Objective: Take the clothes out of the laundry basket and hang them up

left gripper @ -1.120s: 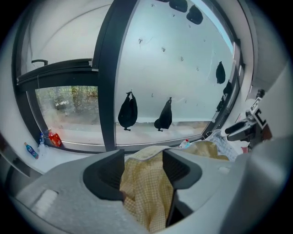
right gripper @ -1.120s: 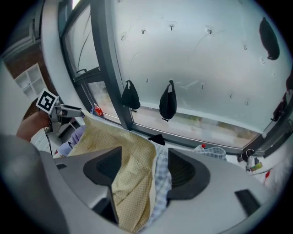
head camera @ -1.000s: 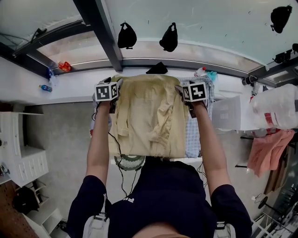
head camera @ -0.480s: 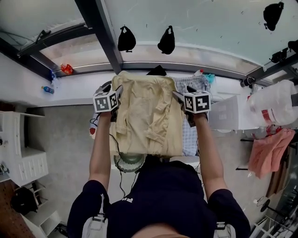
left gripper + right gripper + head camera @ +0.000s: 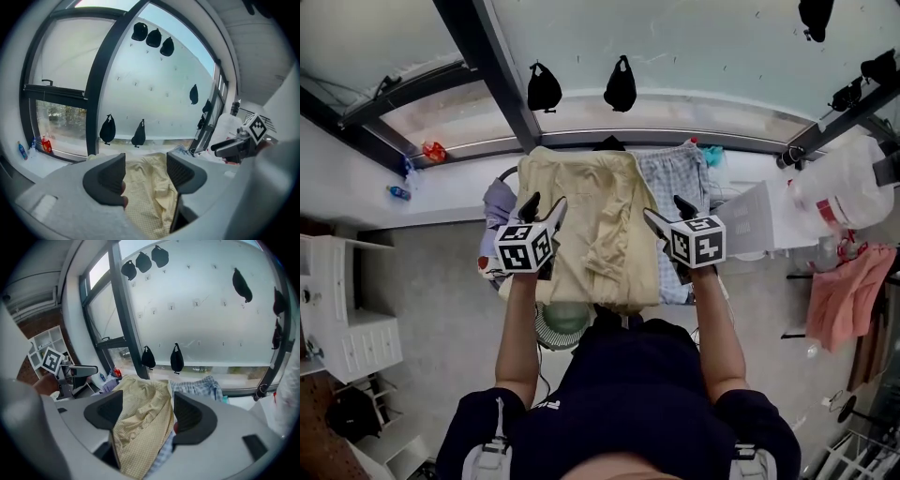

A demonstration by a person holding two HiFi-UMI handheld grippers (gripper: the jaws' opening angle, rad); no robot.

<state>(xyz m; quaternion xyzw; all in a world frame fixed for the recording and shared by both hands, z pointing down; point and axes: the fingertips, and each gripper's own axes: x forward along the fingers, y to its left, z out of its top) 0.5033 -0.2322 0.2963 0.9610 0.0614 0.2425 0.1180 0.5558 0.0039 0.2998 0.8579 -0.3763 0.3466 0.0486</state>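
The left hand-held gripper (image 5: 546, 202) is up in front of the person. Its jaws are spread wide and pinch nothing. The right hand-held gripper (image 5: 664, 208) is up too, with its jaws spread the same way. Between the two hangs the yellow shirt (image 5: 591, 206), draped and crumpled. It shows through the gap of each pair of jaws. Just beside it, on the right, hangs a blue checked cloth (image 5: 675, 173). Behind them is the white window ledge (image 5: 441, 178). Farther up, two black bags (image 5: 544, 89) hang on the window.

The left tool (image 5: 146, 171), jaws apart, faces a yellow checked shirt (image 5: 150, 201).
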